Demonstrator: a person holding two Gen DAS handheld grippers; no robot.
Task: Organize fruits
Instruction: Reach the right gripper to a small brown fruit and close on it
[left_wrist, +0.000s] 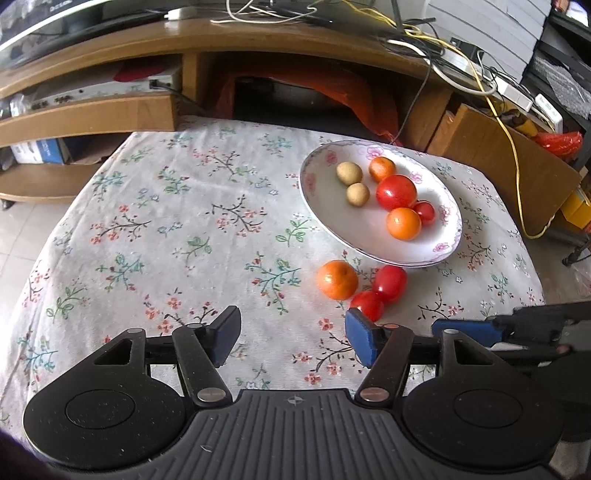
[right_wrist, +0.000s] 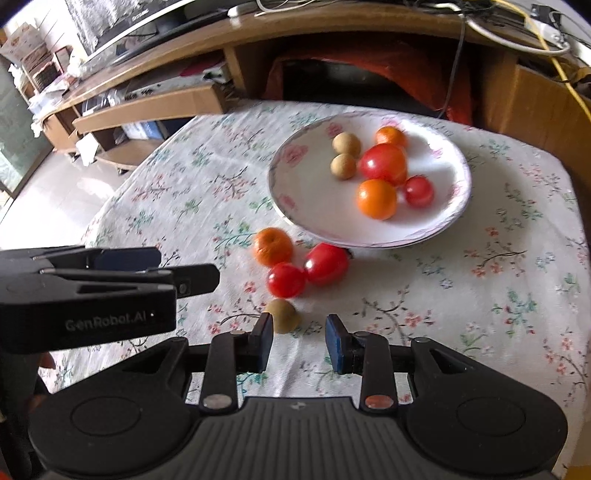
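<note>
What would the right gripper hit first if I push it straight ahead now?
Most likely the small brown fruit, just ahead of the open right gripper and slightly toward its left jaw. Beyond it lie two tomatoes. Depth is uncertain, so it may only clip the fruit.

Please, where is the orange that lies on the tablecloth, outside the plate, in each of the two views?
Left wrist view: the orange lies right of centre, just left of two red tomatoes.
Right wrist view: the orange lies left of centre, above the tomatoes.
Shared landmark: the flowered plate of fruit, just beyond the orange in both.
</note>
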